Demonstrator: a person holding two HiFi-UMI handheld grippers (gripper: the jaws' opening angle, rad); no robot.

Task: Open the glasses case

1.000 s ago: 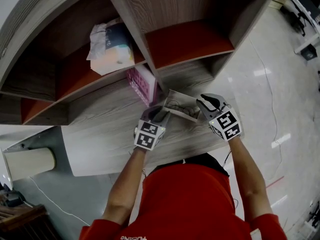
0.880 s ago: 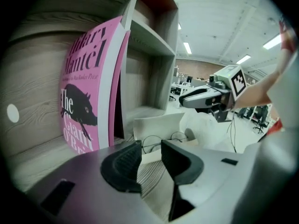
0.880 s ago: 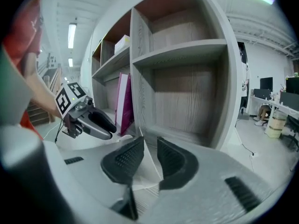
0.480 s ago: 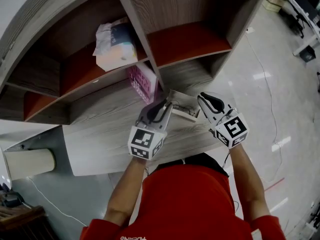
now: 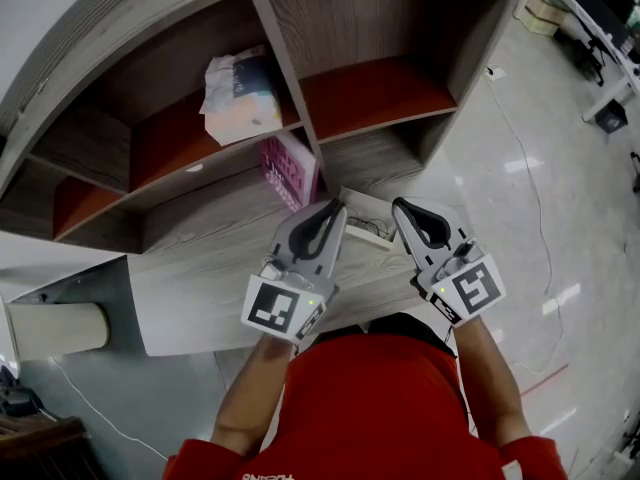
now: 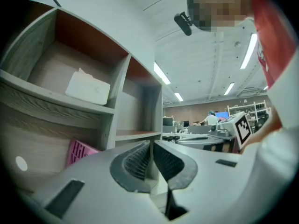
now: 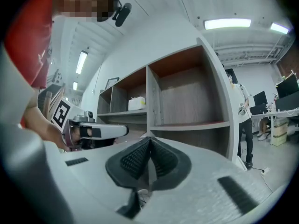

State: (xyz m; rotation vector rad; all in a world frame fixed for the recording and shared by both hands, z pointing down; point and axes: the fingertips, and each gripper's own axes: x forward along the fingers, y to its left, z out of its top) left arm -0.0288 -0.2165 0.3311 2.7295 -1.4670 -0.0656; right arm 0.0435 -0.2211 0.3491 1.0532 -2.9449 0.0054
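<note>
Jaws of the left gripper (image 6: 152, 143) were closing, with the tips almost touching and nothing between them. On the right gripper (image 7: 148, 141) the jaws were pressed together and also empty. Both grippers were held level above the tabletop (image 5: 210, 268), side by side and apart, pointing toward the shelf unit (image 5: 300, 98). The glasses case (image 5: 367, 216) lay on the tabletop beyond and between the two tips, near the foot of the shelf unit. It seemed to lie open, but the grippers hid part of it. A pink box (image 5: 290, 168) stood just left of the case, and a white pack (image 5: 240, 98) lay on a shelf above.
</note>
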